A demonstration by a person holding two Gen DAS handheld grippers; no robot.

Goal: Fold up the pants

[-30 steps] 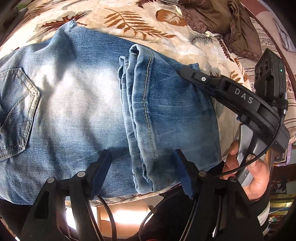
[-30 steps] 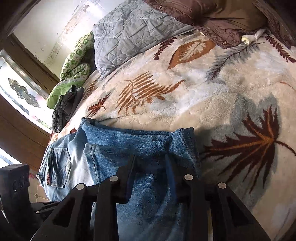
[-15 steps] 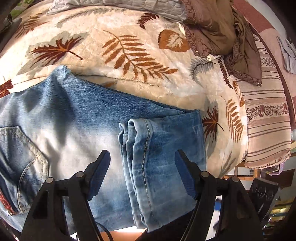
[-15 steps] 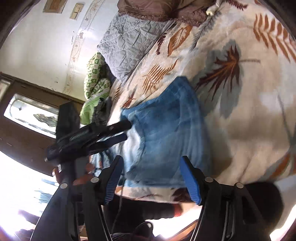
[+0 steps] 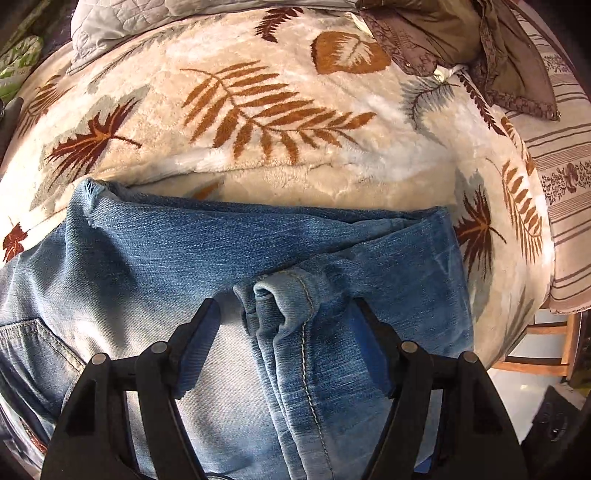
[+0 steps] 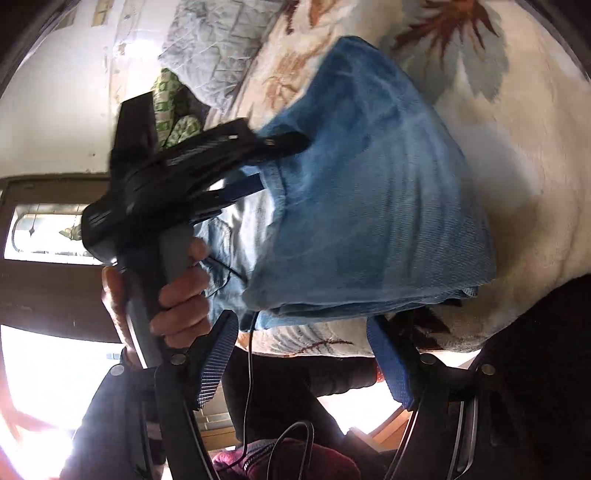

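Folded blue jeans [image 5: 229, 258] lie on a leaf-print blanket [image 5: 258, 110] on a bed. The leg hems [image 5: 284, 299] are folded back over the seat, and a back pocket [image 5: 33, 343] shows at the left. My left gripper [image 5: 284, 332] is open, its jaws straddling the hem edge just above the denim. In the right wrist view the jeans [image 6: 369, 192] are a folded stack, and the left gripper [image 6: 258, 162] is over their left part. My right gripper [image 6: 299, 354] is open and empty, off the bed's near edge, apart from the jeans.
A brown garment [image 5: 461, 40] and a striped pillow [image 5: 565, 177] lie at the back right. A grey quilted pillow [image 5: 122, 26] and a green cloth [image 6: 173, 107] lie at the back left. A wooden door with a window [image 6: 44, 229] stands beyond the bed.
My left gripper has come down and forward over the hem edge. My right gripper let go of the jeans, opened and pulled back off the bed edge.
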